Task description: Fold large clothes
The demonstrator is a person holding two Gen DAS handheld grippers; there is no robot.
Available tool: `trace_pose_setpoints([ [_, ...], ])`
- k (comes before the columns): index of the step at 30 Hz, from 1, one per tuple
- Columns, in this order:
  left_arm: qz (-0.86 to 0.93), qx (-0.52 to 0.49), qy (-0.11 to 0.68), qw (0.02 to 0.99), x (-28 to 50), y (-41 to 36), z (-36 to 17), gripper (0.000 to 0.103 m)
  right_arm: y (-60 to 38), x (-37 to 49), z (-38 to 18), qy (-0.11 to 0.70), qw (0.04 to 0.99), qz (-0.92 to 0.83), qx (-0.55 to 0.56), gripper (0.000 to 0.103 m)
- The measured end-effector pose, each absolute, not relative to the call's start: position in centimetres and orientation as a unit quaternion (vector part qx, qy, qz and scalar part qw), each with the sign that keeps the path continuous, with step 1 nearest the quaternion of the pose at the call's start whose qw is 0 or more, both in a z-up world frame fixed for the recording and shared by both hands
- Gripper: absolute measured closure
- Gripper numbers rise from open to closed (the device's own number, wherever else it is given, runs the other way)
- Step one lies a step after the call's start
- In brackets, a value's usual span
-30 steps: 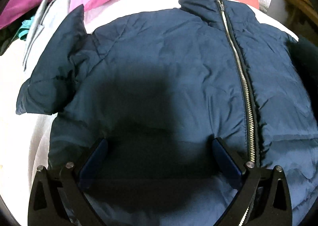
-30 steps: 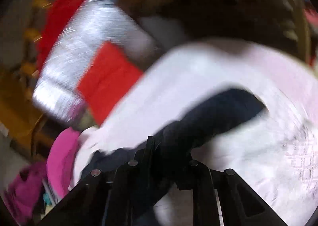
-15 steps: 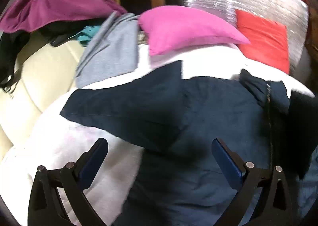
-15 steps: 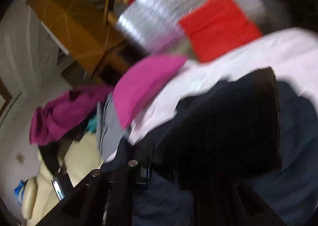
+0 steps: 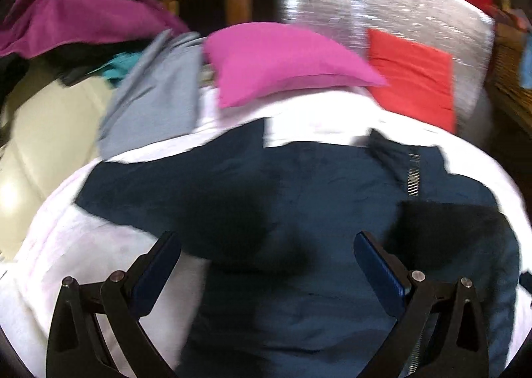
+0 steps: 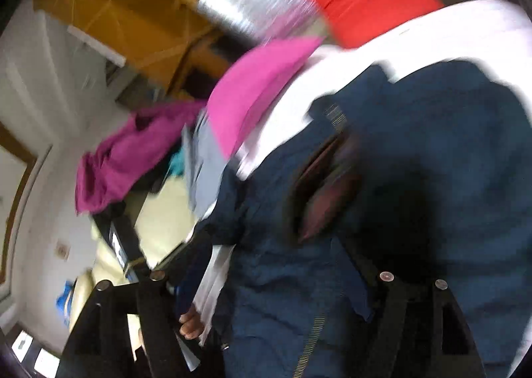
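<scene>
A navy padded jacket [image 5: 316, 198] lies front up on a white bed sheet [image 5: 83, 251], its zipper [image 5: 413, 175] toward the right. One sleeve [image 5: 159, 185] stretches out to the left. The other sleeve [image 5: 442, 228] is folded across the body as a dark patch. My left gripper [image 5: 266, 255] hovers open above the jacket's lower half with nothing between its fingers. In the blurred right wrist view my right gripper [image 6: 276, 271] is over the jacket [image 6: 449, 131] and its jaws are opening. The sleeve cuff [image 6: 319, 191] lies just ahead of them, and the pads do not press on it.
A pink pillow [image 5: 282, 62] and a red cushion [image 5: 412, 78] sit at the bed's head. A grey garment [image 5: 153, 101] and a purple one [image 5: 76, 18] are piled on a cream seat [image 5: 43, 131] at the left. A person's fingers [image 6: 191, 321] show by the bed's edge.
My right gripper carried the sleeve across onto the jacket's front, then its jaws spread apart. My left gripper lifted back from the jacket and now looks toward the pillows.
</scene>
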State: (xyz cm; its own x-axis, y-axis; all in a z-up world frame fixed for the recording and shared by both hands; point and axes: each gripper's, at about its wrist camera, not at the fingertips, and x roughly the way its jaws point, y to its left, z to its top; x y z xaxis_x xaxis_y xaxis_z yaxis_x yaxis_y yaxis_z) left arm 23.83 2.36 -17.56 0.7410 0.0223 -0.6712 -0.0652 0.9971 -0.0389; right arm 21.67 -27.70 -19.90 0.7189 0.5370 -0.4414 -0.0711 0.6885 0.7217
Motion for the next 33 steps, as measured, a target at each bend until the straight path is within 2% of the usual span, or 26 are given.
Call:
trace_pose_setpoints([
  [3, -0.04, -0.021, 0.349, 0.936, 23.6, -0.3, -17.5, 0.0, -33.0, 20.4, -20.3, 0.294, 0.864, 0.09, 0.398, 0.026],
  [6, -0.109, -0.003, 0.351, 0.93, 23.2, -3.4, -17.6, 0.0, -36.0, 20.7, -21.9, 0.29, 0.852, 0.019, 0.435, 0.026],
  [7, -0.136, -0.004, 0.355, 0.925, 23.1, -4.3, -17.7, 0.0, -36.6, 20.9, -22.6, 0.297, 0.846, 0.008, 0.443, 0.032],
  [8, -0.162, -0.007, 0.361, 0.918, 23.0, -5.3, -17.9, 0.0, -36.9, 21.3, -23.2, 0.304, 0.839, 0.004, 0.452, 0.043],
  [9, -0.182, -0.012, 0.365, 0.913, 22.9, -6.0, -18.0, 0.0, -36.7, 22.0, -23.7, 0.313, 0.833, 0.007, 0.457, 0.048],
  [12, -0.219, -0.004, 0.367, 0.904, 21.8, -8.4, -18.6, 0.0, -36.0, 23.4, -24.6, 0.339, 0.831, -0.003, 0.442, 0.05],
  [16, -0.214, 0.095, 0.362, 0.902, 20.9, -12.1, -20.6, 0.0, -36.7, 24.7, -26.9, 0.393, 0.806, -0.023, 0.443, 0.052],
  [18, -0.196, 0.128, 0.376, 0.897, 21.1, -13.1, -22.0, 0.0, -38.0, 24.2, -27.9, 0.396, 0.792, -0.021, 0.464, 0.058],
  [20, -0.199, 0.104, 0.396, 0.89, 22.0, -12.7, -22.6, 0.008, -38.6, 23.9, -28.1, 0.397, 0.79, -0.016, 0.467, 0.058],
  [21, -0.197, 0.091, 0.403, 0.889, 22.5, -12.3, -22.6, 0.025, -38.6, 23.9, -28.1, 0.398, 0.791, -0.016, 0.465, 0.058],
  [22, -0.201, 0.075, 0.412, 0.886, 23.1, -11.8, -22.4, 0.037, -38.6, 23.8, -28.2, 0.398, 0.791, -0.015, 0.464, 0.058],
  [23, -0.206, 0.061, 0.414, 0.885, 23.4, -11.2, -22.2, 0.044, -38.6, 23.7, -28.2, 0.399, 0.791, -0.015, 0.464, 0.058],
  [24, -0.209, 0.045, 0.412, 0.886, 23.7, -10.6, -21.9, 0.057, -38.6, 23.6, -28.2, 0.399, 0.791, -0.015, 0.463, 0.058],
  [25, -0.208, 0.026, 0.404, 0.89, 24.0, -9.6, -21.0, 0.063, -38.5, 23.6, -28.2, 0.4, 0.791, -0.014, 0.464, 0.058],
  [29, -0.167, 0.004, 0.349, 0.922, 24.1, -5.8, -17.5, 0.063, -37.8, 23.9, -28.0, 0.404, 0.789, -0.012, 0.463, 0.058],
  [30, -0.157, -0.003, 0.341, 0.927, 24.2, -4.5, -16.9, 0.058, -37.8, 23.8, -28.0, 0.406, 0.787, -0.011, 0.464, 0.058],
  [31, -0.15, -0.014, 0.34, 0.928, 24.3, -3.2, -16.5, 0.042, -37.7, 23.8, -27.9, 0.408, 0.787, -0.009, 0.464, 0.058],
  [32, -0.141, -0.03, 0.343, 0.928, 24.5, -1.8, -16.3, 0.031, -37.7, 23.7, -27.8, 0.409, 0.786, -0.005, 0.463, 0.057],
  [33, -0.131, -0.044, 0.349, 0.927, 24.8, -0.6, -16.4, 0.016, -37.8, 23.5, -27.4, 0.407, 0.788, 0.0, 0.462, 0.055],
])
